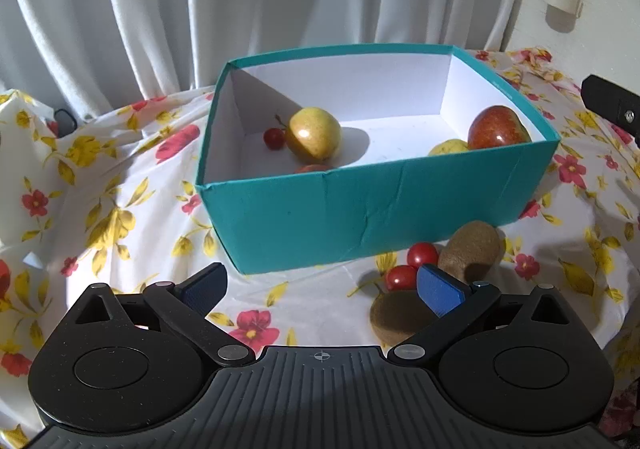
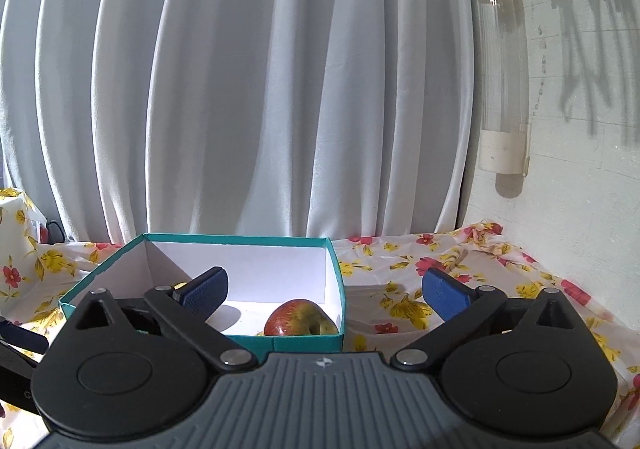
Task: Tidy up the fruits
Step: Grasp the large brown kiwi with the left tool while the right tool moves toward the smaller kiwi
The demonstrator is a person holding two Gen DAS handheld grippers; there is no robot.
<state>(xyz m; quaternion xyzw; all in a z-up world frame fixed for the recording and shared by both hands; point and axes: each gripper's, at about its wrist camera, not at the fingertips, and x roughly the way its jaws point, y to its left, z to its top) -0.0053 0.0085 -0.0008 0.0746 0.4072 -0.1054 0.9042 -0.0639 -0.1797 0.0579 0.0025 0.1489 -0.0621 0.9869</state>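
Observation:
A teal box (image 1: 360, 209) with a white inside stands on the flowered cloth. In it lie a yellow apple (image 1: 314, 134), a small red cherry (image 1: 274, 138), a red apple (image 1: 498, 127) at the right wall and a yellowish fruit (image 1: 448, 147) beside it. In front of the box, on the cloth, lie two kiwis (image 1: 474, 247) (image 1: 396, 317) and two cherry tomatoes (image 1: 422, 254) (image 1: 401, 277). My left gripper (image 1: 322, 289) hangs open above the cloth, its right finger over the nearer kiwi. My right gripper (image 2: 324, 291) is open and empty above the box (image 2: 304, 341), with the red apple (image 2: 300, 319) below it.
White curtains hang behind the table. The flowered cloth (image 1: 120, 209) is wrinkled at the left. Part of the other gripper (image 1: 612, 101) shows at the right edge of the left wrist view. A clear bottle (image 2: 504, 89) hangs on the wall at the right.

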